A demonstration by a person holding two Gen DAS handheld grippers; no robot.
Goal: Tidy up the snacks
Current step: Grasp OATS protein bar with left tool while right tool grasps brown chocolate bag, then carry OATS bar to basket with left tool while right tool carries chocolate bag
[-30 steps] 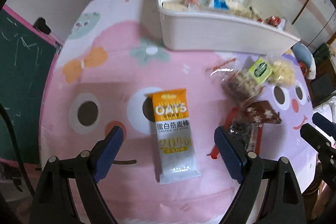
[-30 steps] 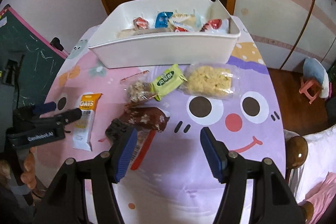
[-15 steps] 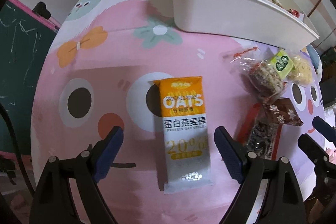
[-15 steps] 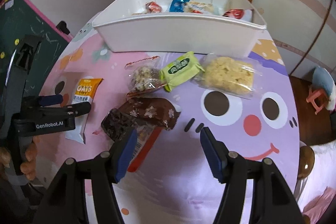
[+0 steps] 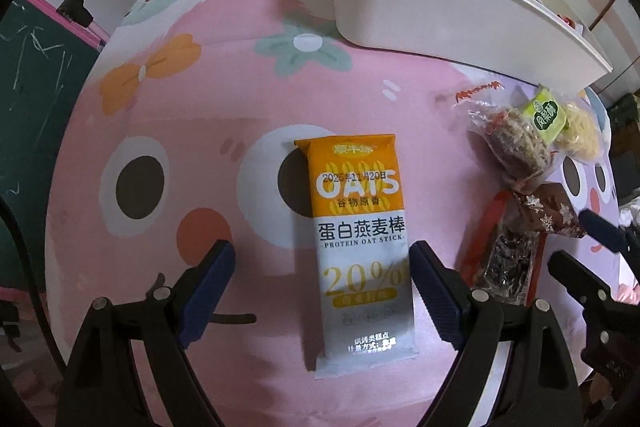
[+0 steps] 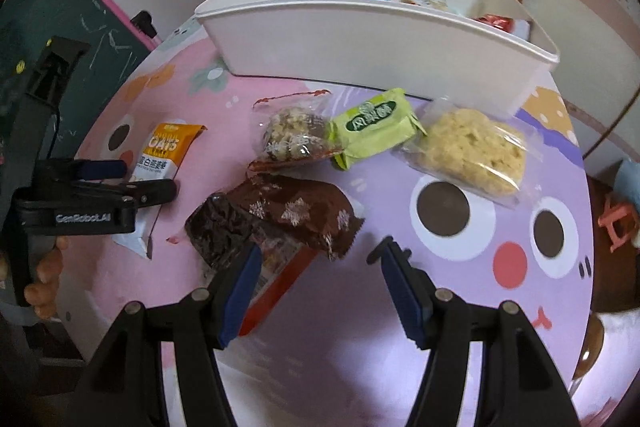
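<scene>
Black claw [image 6: 320, 291] frames w/ blue pads [image 6: 240, 291], silver screws, "GenRobot.AI" marking.

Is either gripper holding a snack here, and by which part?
Neither. The left gripper stands open around the orange-and-white oat stick packet; the right gripper is open.

We record dim, even indoor lighting in both views, with a cool cast. Shadows are soft; the white bin [image 5: 420, 7] darkens the tablecloth [image 5: 200, 131] beneath it. Mild glare sits on the oat stick wrapper [image 5: 360, 227]. Fisheye bending and black vignetting mark every edge. Nearest print and both grippers' arms are slightly blurred.
</scene>
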